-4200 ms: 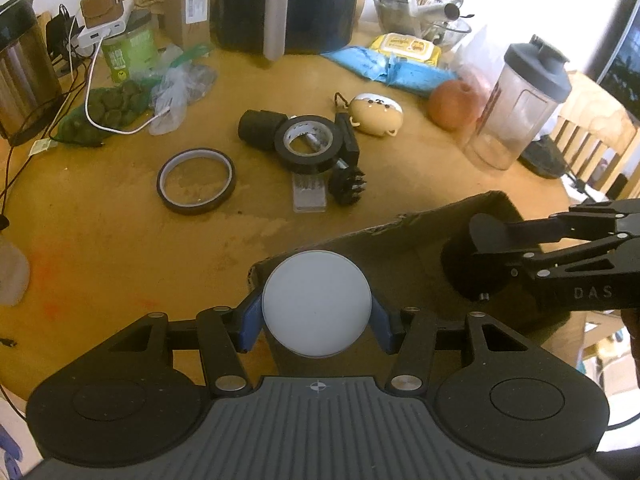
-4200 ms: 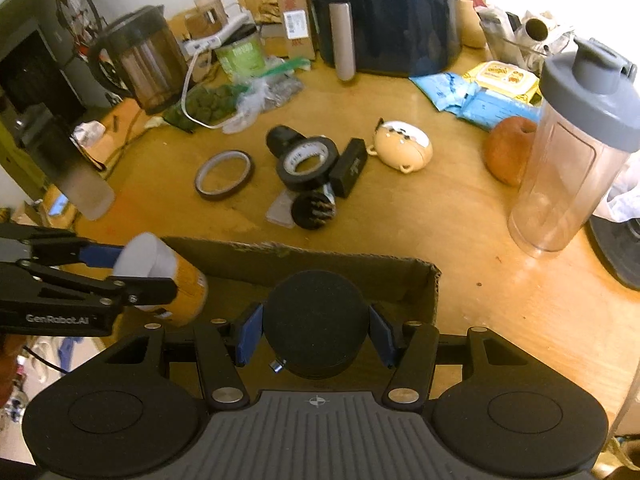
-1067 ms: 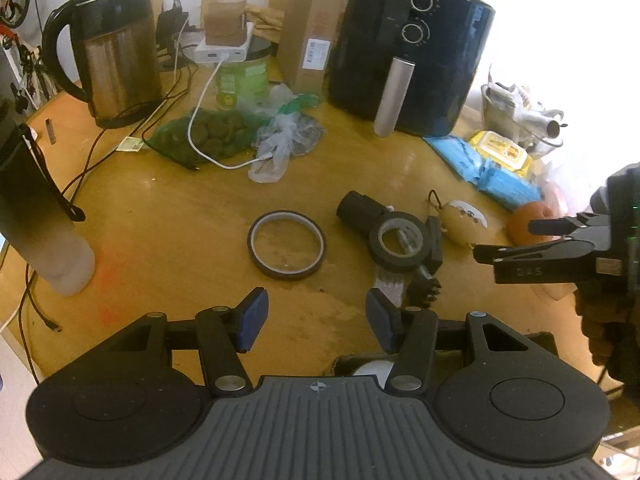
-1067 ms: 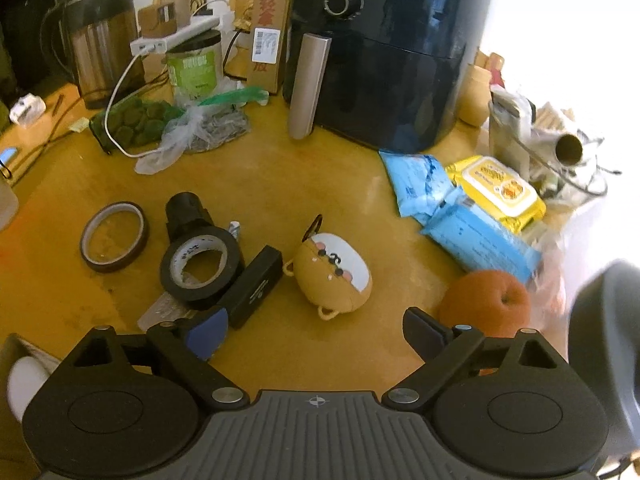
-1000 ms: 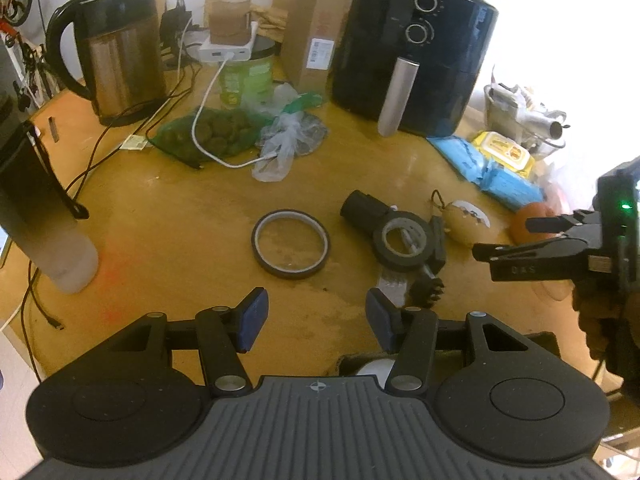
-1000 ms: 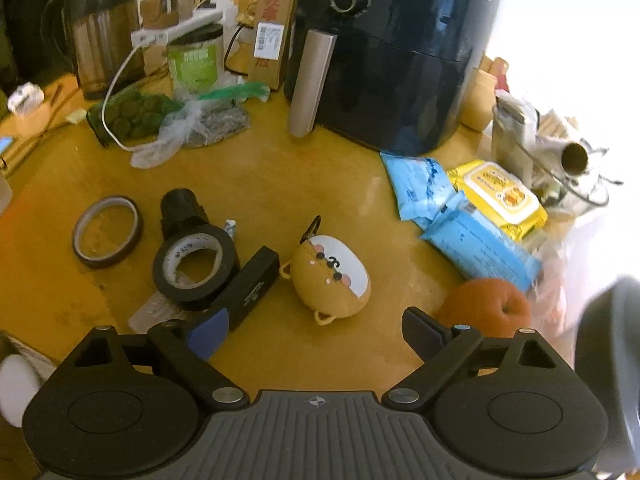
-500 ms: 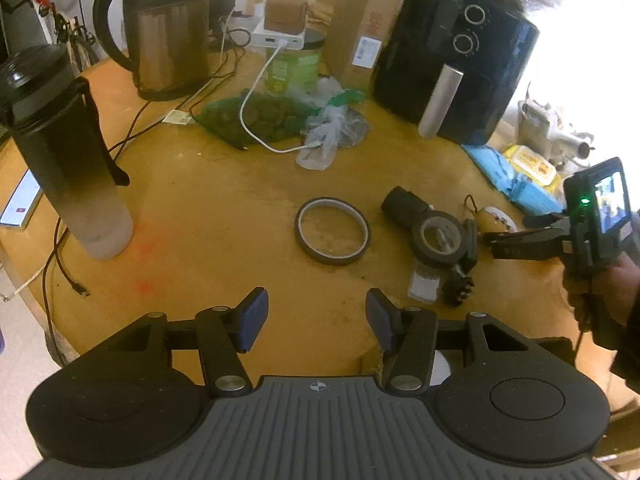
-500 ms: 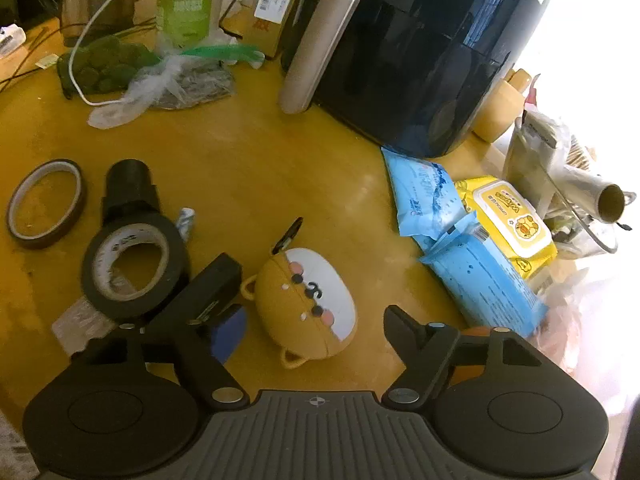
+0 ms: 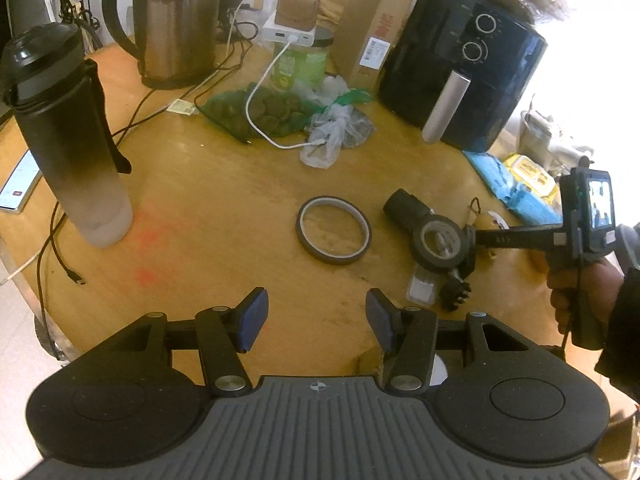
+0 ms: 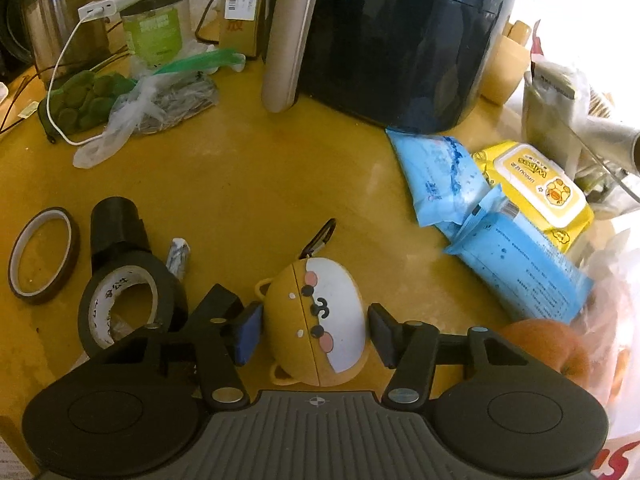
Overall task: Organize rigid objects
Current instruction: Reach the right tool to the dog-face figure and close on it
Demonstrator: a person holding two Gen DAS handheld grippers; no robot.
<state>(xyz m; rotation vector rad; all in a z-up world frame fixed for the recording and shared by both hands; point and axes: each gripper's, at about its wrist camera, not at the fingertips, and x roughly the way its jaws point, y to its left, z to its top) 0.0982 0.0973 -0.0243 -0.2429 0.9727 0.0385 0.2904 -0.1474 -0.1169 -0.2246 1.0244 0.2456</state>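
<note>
- On the left of the tabletop [image 9: 208,216] the thin tape ring [image 9: 334,235] lies flat, untouched and still to be put away.
- The left tongs [image 9: 316,314] hang half open over bare wood with nothing between the pads.
- Right of the ring, the black tape roll [image 10: 130,300] leans on a black cylinder [image 10: 118,226]; both are still unsorted.
- The right tongs [image 10: 314,330] have just been closing and straddle the bear-shaped case [image 10: 318,320]; small gaps show at both pads, so it looks not yet gripped.
- The cardboard box [image 9: 370,360] peeks out below the left tongs with a white round item [image 9: 440,368] inside, so some sorting looks done.
</note>
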